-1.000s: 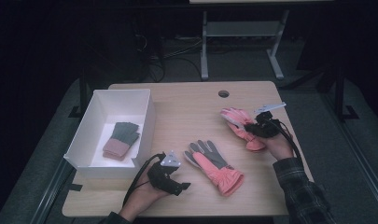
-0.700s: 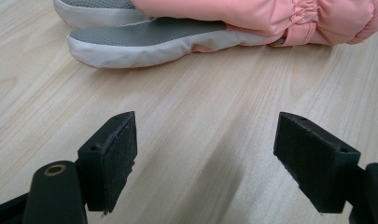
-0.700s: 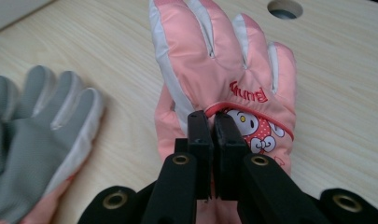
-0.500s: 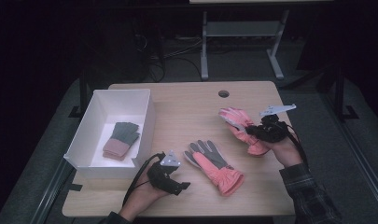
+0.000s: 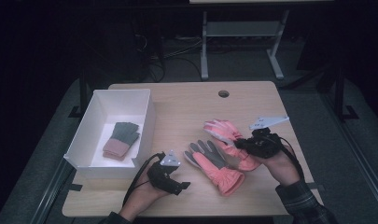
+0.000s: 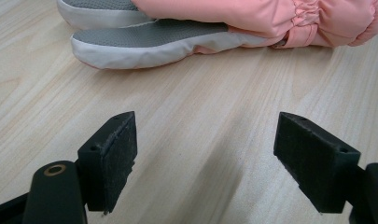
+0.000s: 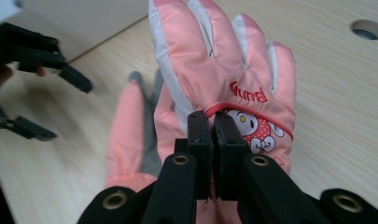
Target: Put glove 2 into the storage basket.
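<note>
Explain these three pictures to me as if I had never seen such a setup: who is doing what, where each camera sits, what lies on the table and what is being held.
A person sits at a wooden table and holds a hand tool with a two-jaw claw in each hand. One picture is taken from above, looking down on the table. The other two come from small cameras riding on each claw, looking along its black jaws.

On the table stands a white box with a small grey and pink knit glove inside. Beside it lie two pink ski gloves. The one nearer the person, palm up, lies free on the wood.

The left claw rests low over the bare table with its jaws wide apart, holding nothing. The right claw is shut, pinching the fabric of the other pink glove, the one with a cartoon picture on its back.
</note>
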Tool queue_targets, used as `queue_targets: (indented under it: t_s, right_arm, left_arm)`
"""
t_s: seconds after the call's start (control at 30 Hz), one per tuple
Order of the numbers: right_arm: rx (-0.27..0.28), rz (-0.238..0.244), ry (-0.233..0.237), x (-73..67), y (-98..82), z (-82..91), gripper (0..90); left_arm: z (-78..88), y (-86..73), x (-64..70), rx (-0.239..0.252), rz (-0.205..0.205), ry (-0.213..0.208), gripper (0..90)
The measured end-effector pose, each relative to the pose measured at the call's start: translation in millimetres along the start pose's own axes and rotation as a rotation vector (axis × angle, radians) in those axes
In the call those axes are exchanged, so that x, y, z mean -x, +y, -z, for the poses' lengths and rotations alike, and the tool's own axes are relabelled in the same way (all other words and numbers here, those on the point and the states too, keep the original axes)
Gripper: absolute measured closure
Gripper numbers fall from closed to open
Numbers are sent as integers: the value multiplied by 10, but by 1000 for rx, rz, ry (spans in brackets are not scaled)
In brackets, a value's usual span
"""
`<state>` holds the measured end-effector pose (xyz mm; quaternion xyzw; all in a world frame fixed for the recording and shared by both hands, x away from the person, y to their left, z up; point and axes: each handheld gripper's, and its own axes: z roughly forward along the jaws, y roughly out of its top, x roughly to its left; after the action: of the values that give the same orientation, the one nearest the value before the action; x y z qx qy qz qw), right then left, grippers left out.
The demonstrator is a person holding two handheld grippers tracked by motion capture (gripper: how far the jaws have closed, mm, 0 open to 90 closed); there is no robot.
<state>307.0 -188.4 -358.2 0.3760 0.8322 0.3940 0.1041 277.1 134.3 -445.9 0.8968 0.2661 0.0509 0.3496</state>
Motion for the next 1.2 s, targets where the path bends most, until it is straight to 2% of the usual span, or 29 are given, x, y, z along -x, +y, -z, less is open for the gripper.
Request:
queue_targets:
  t_s: [0.13,0.23,0.3,0.57,0.67,0.77,0.83,0.97,1.03,1.13,1.2]
  right_arm:
    - [-17,17,26,-171,44,-72,870]
    - [-39,43,37,-274,62,-166,870]
    - [-56,42,44,-334,62,-244,869]
    - [-110,71,59,-466,51,-460,856]
    - [-122,81,67,-490,51,-508,810]
    - [-106,80,80,-489,60,-483,695]
    - [-89,76,84,-475,70,-444,663]
    - [-63,72,94,-410,77,-357,609]
    - [-31,63,92,-350,68,-307,623]
    - [22,72,87,-242,52,-196,780]
    - [39,77,62,-164,26,-127,899]
  left_arm:
    - [-2,0,7,-1,4,-4,210]
    - [-4,1,6,0,4,-5,211]
    - [-5,1,7,-1,4,-6,210]
    - [-11,3,13,-2,0,-6,210]
    - [-9,5,14,0,-1,-6,211]
    - [-2,8,16,10,11,-12,227]
    - [9,11,10,9,5,-14,249]
    - [28,14,10,17,5,-19,341]
    - [47,17,7,19,-9,-18,436]
    - [69,33,19,35,6,-36,647]
    - [90,52,24,30,7,-46,782]
